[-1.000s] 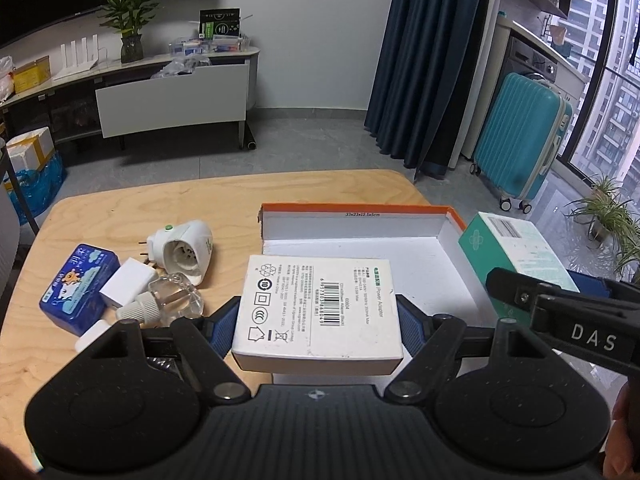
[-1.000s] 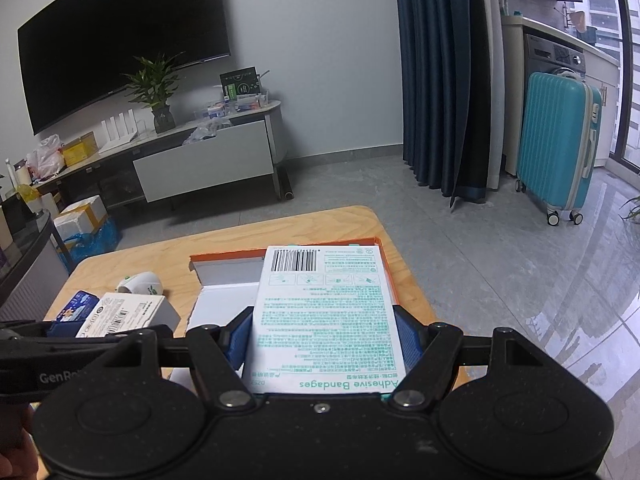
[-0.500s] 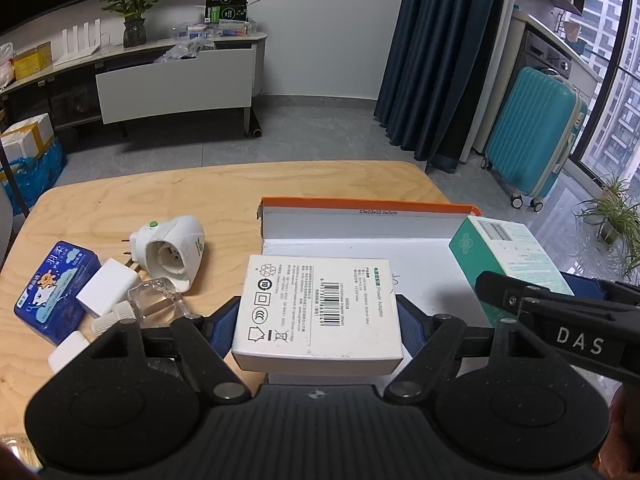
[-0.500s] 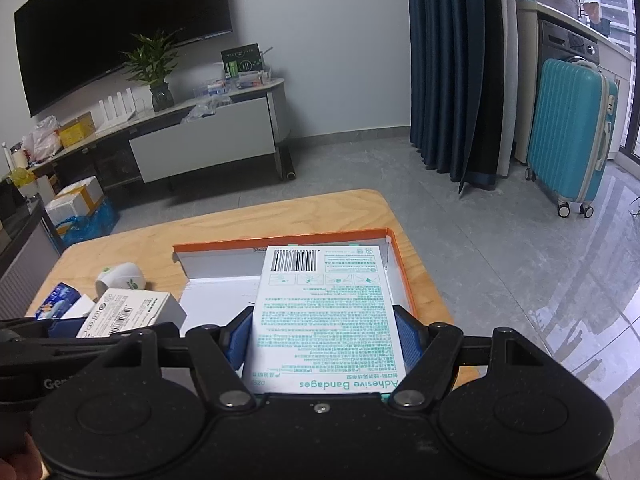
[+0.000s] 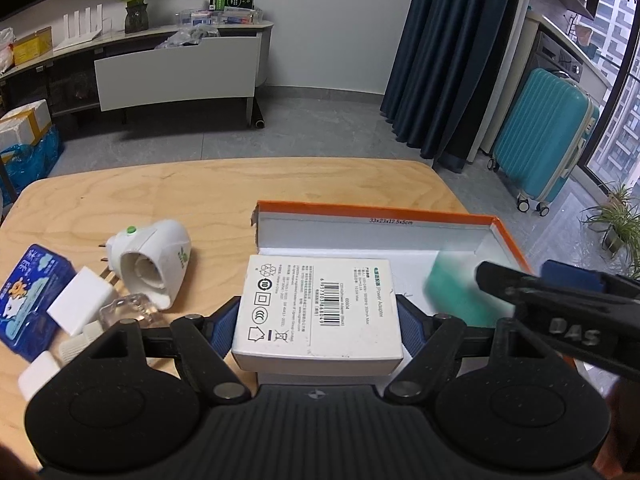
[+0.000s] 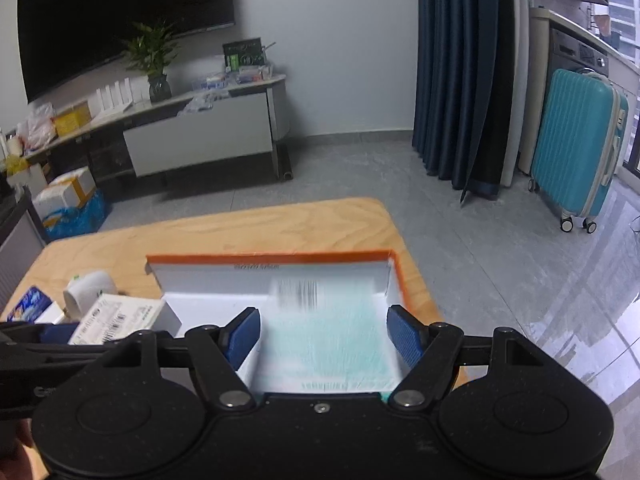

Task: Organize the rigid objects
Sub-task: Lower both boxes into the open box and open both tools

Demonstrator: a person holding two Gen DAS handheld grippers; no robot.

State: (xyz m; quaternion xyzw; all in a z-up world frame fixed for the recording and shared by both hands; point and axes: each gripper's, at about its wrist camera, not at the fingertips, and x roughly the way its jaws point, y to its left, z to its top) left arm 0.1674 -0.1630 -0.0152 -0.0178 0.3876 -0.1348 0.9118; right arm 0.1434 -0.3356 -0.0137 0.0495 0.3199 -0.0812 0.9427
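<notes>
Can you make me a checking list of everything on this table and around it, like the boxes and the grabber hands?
Surface: wooden table.
Job's things: white adapter box; blurred green bandage box over the orange-rimmed tray.
Clutter: white plug-in device, blue pack, small white blocks, clear bottle.
Grippers: left gripper clamps the adapter box; right gripper opening, pads clear of the bandage box.
Cables: nothing seen.
Surroundings: teal suitcase, dark curtains, potted plant, TV.

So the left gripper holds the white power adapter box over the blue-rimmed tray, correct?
Not quite: the tray has an orange rim, not blue, as the left wrist view shows. The left gripper does hold the white power adapter box over it.
</notes>
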